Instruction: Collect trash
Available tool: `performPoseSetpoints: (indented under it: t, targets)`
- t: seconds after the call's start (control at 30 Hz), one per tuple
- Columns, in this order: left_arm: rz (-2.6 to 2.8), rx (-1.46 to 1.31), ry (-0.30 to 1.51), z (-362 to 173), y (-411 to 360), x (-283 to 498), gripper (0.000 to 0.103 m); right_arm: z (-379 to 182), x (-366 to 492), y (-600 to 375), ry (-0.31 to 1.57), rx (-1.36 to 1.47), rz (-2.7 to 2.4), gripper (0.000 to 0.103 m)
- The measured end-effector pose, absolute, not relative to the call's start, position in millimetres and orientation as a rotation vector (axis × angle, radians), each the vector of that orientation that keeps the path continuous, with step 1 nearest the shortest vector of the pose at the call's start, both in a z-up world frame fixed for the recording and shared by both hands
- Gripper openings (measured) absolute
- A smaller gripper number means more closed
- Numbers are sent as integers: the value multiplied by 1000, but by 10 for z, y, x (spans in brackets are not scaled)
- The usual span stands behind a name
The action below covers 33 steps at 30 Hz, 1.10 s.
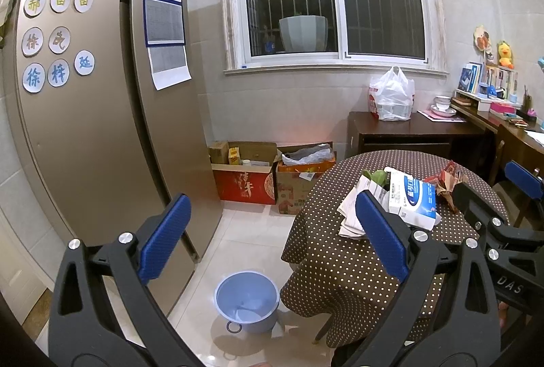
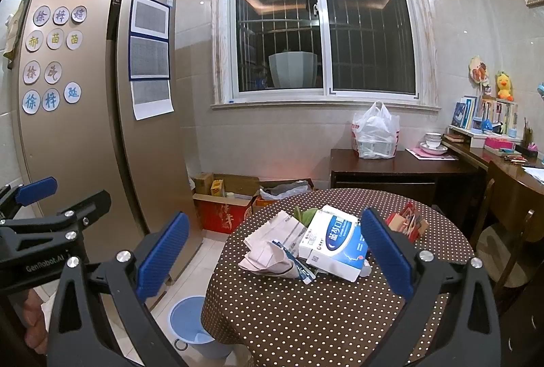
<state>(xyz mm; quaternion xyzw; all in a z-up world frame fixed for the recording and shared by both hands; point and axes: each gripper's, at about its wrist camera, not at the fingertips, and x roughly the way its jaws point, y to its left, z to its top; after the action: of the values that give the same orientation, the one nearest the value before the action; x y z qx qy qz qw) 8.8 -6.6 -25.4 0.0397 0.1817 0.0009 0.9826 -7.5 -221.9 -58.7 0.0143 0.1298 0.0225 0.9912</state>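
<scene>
Both grippers, left [image 1: 272, 231] and right [image 2: 275, 251], wide open, empty; could knock box [image 2: 335, 243] off table [image 2: 306, 316]; might miss bucket [image 1: 247, 300] (offset, on floor).

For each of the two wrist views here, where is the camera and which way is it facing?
Left wrist: on the left gripper, open, facing the fridge, blue bucket and table edge; right gripper at its right.
Right wrist: on the right gripper, open, facing the medicine box and papers; left gripper at its left.
Shared: window, table, bucket.

Blue bin [image 2: 190, 326] half hidden behind the polka-dot tablecloth [image 2: 306, 316].
</scene>
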Motion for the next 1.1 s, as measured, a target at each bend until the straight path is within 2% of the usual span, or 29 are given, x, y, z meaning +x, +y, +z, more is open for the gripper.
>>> performPoseSetpoints:
  t: [0.7,1.1]
  targets:
    - [5,107,448,-337,-167,389,95,-809,234,-2363,334,65,50,99]
    - [-55,135,609,-752,-435,956,95,-1265,692,-2776,478,101,-23,99]
